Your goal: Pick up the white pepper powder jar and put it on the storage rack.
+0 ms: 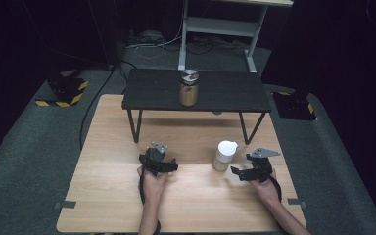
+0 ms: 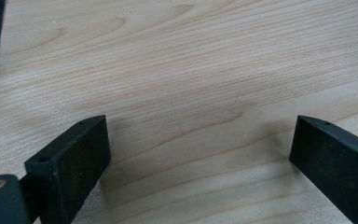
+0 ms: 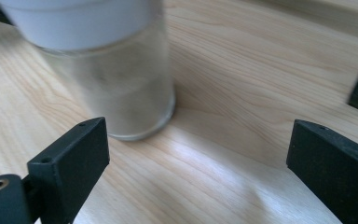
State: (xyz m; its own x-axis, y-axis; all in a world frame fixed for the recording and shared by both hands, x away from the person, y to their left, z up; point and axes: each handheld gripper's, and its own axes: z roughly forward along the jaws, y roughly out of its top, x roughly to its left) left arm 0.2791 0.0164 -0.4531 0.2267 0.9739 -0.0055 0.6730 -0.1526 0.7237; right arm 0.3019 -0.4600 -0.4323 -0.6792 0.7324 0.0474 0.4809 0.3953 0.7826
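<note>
A pale wooden table [image 1: 103, 196] is bearing a black shelf [image 1: 225, 93]. The white-lidded jar [image 1: 223, 155] is standing near the right gripper [image 1: 240, 172], jaws apart, empty. The left gripper [image 1: 157, 157] is gaping over bare wood.

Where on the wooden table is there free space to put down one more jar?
The wooden table is bare at its left side, left of the left gripper, and along the near edge between the forearms. It is tight between the white-lidded jar and the right gripper.
</note>
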